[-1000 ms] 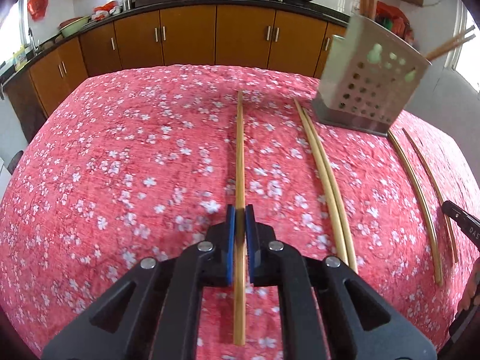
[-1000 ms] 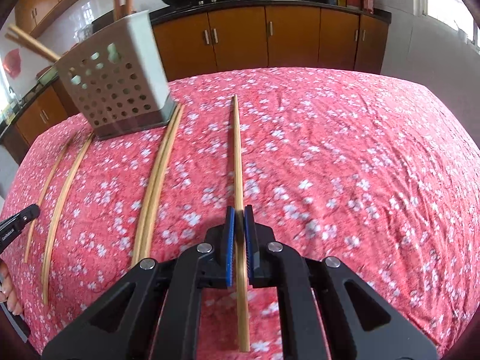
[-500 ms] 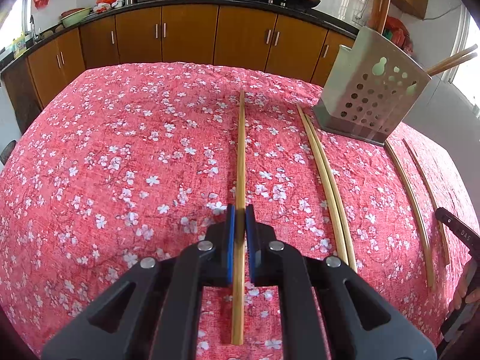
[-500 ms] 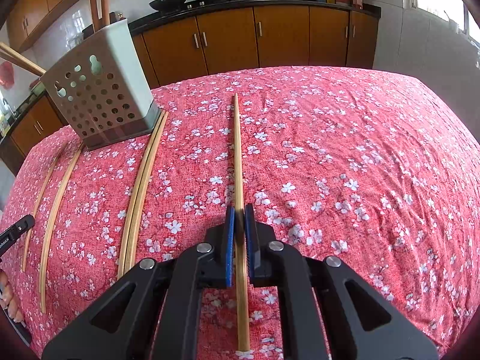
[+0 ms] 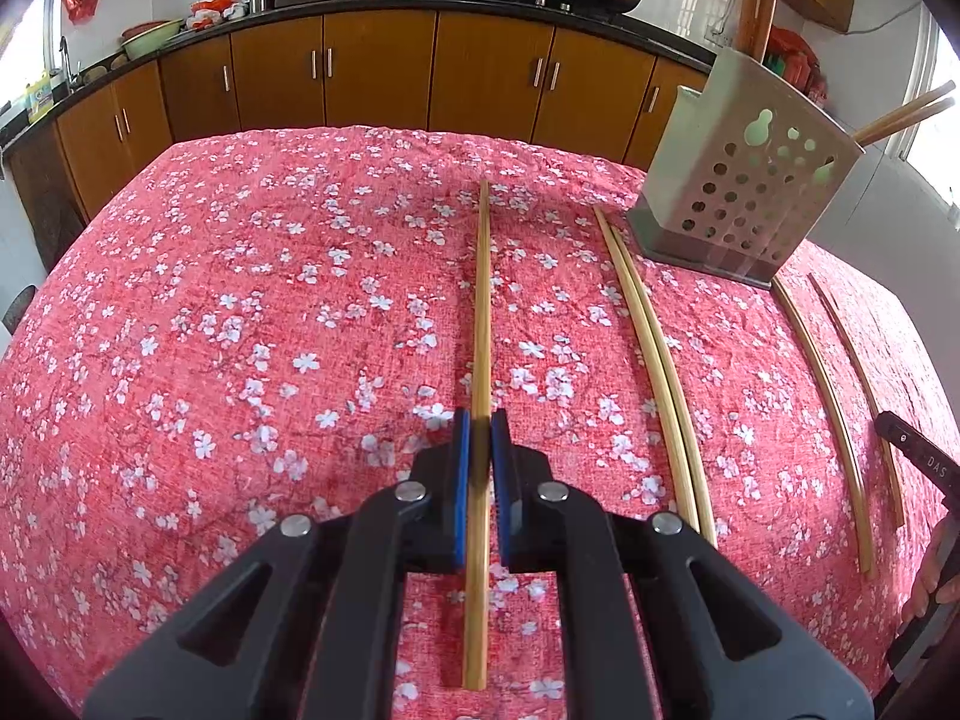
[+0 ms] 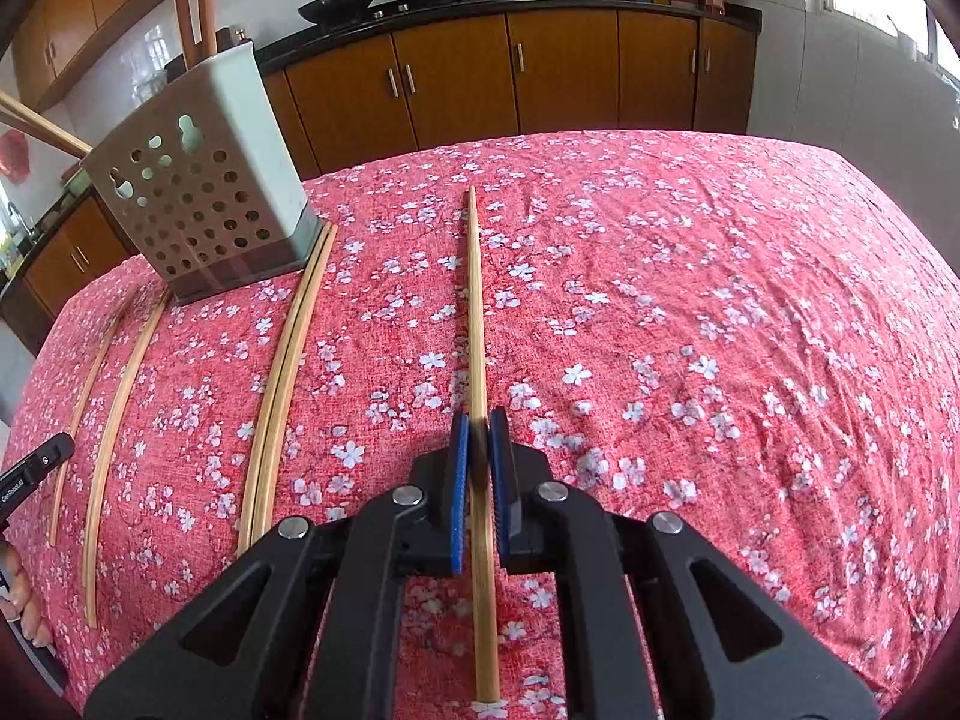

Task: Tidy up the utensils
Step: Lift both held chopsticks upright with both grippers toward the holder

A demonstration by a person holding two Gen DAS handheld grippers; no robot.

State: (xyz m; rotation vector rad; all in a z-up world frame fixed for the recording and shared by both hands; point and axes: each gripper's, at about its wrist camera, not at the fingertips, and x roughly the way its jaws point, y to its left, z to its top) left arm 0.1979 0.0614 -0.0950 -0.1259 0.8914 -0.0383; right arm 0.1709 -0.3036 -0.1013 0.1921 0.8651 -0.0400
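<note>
My left gripper (image 5: 479,420) is shut on a bamboo chopstick (image 5: 482,312) that points ahead, lifted over the red floral tablecloth (image 5: 240,324). My right gripper (image 6: 478,420) is shut on another bamboo chopstick (image 6: 475,312), also pointing ahead. A grey perforated utensil holder (image 5: 744,192) stands at the far right in the left wrist view and at the far left in the right wrist view (image 6: 204,204), with several chopsticks standing in it. A pair of chopsticks (image 5: 654,360) lies beside the holder, and two single ones (image 5: 828,396) lie beyond; both groups show in the right wrist view (image 6: 282,384) (image 6: 114,420).
Brown kitchen cabinets (image 5: 378,72) with a black counter, woks and bottles stand behind the table. The other gripper's tip shows at the right edge of the left wrist view (image 5: 918,456) and at the left edge of the right wrist view (image 6: 33,468).
Both grippers have risen and drawn back a little with their chopsticks; the holder and table look farther and lower. The chopsticks on the cloth have not moved.
</note>
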